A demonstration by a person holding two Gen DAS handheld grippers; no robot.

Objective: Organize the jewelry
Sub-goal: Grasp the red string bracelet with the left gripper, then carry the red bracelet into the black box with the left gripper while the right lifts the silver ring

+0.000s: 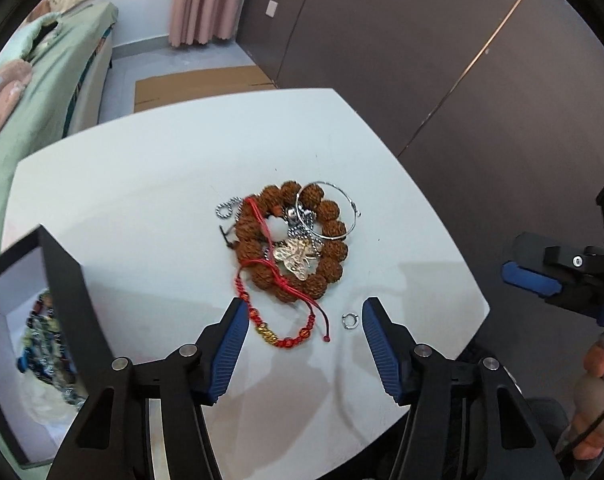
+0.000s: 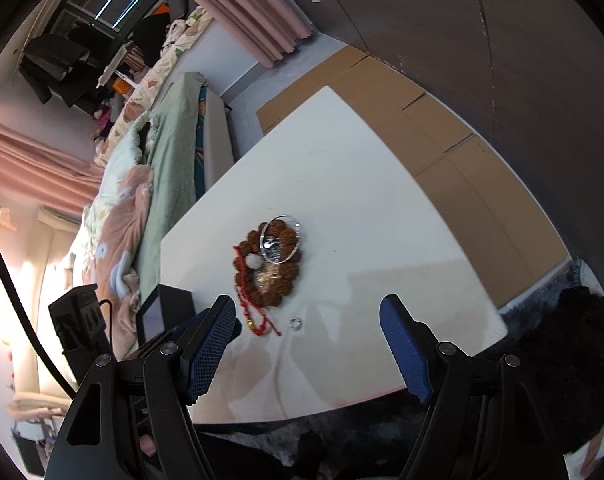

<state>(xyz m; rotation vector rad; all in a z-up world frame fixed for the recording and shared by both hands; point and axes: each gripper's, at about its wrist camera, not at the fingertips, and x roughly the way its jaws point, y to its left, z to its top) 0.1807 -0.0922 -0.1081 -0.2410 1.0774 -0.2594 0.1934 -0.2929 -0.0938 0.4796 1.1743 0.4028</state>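
Blue-padded left gripper (image 1: 305, 322) fingers stand apart, gripping nothing, above the red cord bracelet (image 1: 280, 312) at lower centre on the white worktop (image 1: 142, 208), while in the right wrist view the right gripper (image 2: 308, 320) likewise gapes empty below the brown bead bracelet (image 2: 267, 268) at centre frame.

Table (image 1: 150, 200) smooth white; seed-bead bracelet (image 1: 334, 236) rough brown; bangle (image 1: 344, 204) shiny metal; cord bracelet (image 1: 286, 320) red woven.
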